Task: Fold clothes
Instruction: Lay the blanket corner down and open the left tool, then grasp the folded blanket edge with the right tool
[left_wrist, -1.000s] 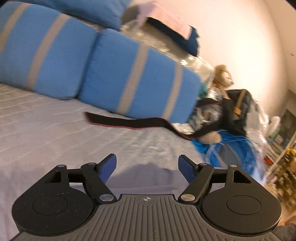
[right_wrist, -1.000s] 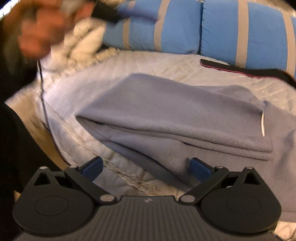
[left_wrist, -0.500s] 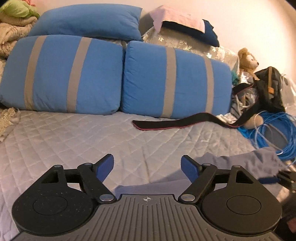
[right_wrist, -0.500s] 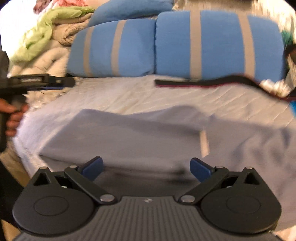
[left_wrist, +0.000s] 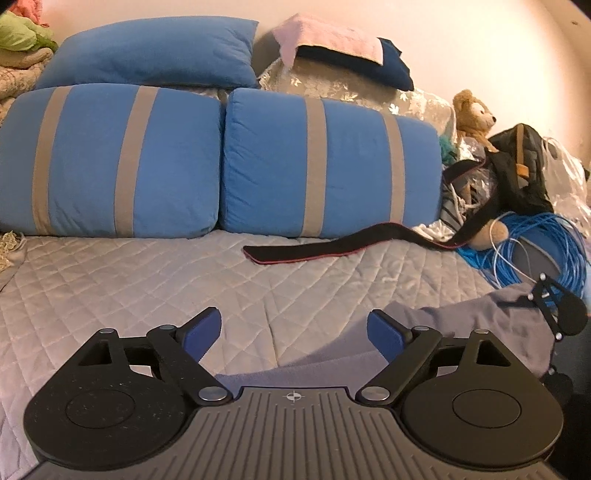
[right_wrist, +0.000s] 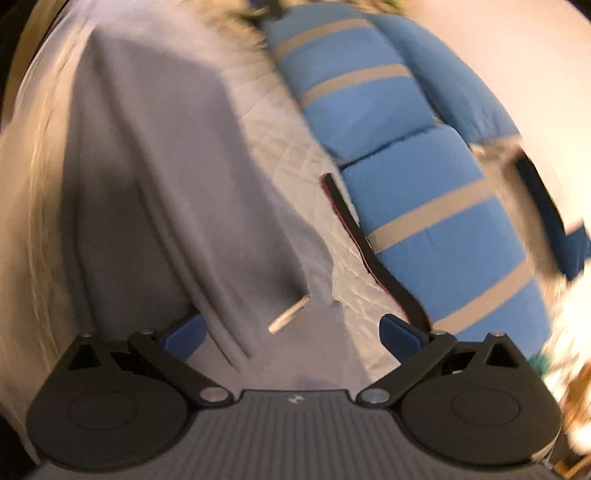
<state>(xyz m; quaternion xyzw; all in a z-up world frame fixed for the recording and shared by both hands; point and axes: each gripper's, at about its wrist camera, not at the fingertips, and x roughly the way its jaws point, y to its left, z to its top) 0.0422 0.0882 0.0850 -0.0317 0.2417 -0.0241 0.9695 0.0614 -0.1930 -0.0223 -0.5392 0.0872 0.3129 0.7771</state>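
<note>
jaws opening (both empty) above grey garment (right_wrist: 155, 177).

Left gripper (left_wrist: 294, 334) jaws are opening, empty; right gripper (right_wrist: 291, 334) jaws wide apart.

Left gripper (left_wrist: 294, 334) is seen over the quilted bed cover (left_wrist: 129, 280), jaws opening, nothing between them. A grey garment (left_wrist: 476, 321) lies at lower right, the right gripper (left_wrist: 554, 314) upon it. Two striped blue pillows (left_wrist: 221, 166) and a black strap (left_wrist: 332, 247) lie beyond.
</note>
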